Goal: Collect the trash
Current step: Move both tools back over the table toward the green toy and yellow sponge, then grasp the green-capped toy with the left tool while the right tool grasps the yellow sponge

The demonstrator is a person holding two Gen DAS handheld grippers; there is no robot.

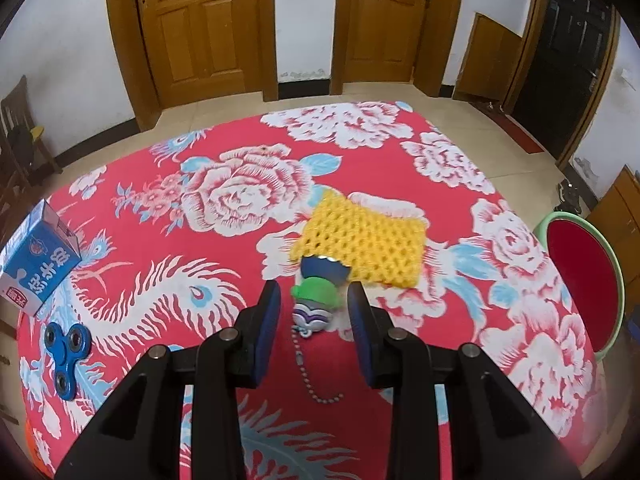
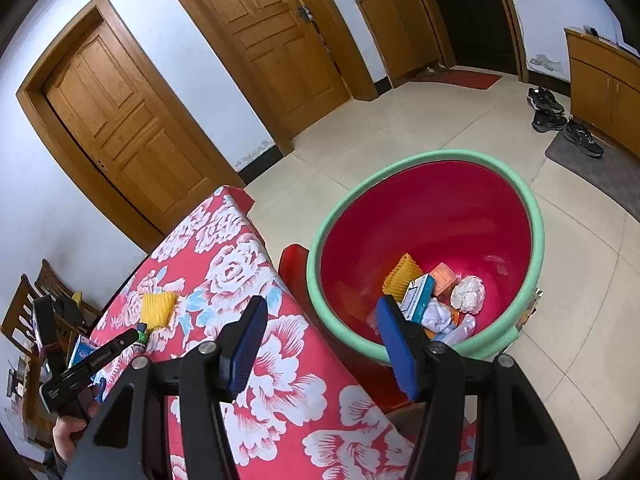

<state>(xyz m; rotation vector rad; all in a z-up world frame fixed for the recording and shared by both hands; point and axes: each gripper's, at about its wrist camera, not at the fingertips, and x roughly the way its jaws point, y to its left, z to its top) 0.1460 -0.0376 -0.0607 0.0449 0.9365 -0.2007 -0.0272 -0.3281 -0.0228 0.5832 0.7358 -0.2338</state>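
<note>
A small keychain toy (image 1: 316,294), green and dark blue with a ball chain, lies on the red floral tablecloth (image 1: 224,240). My left gripper (image 1: 314,286) is open and straddles the toy, with a gap at each blue pad. Just beyond the toy lies a yellow crocheted cloth (image 1: 360,240). My right gripper (image 2: 322,302) hangs open and empty over the table's edge, beside a red basin with a green rim (image 2: 536,216). In the basin are a yellow piece, a blue box (image 2: 418,296), an orange piece and crumpled white paper (image 2: 468,294). In the right wrist view the left gripper (image 2: 138,336) shows small beside the yellow cloth (image 2: 158,308).
A blue milk carton (image 1: 36,268) and a blue fidget spinner (image 1: 66,348) lie at the table's left edge. The basin (image 1: 580,280) stands on the tiled floor right of the table. Wooden doors, a chair at far left, and shoes (image 2: 560,120) by a cabinet lie beyond.
</note>
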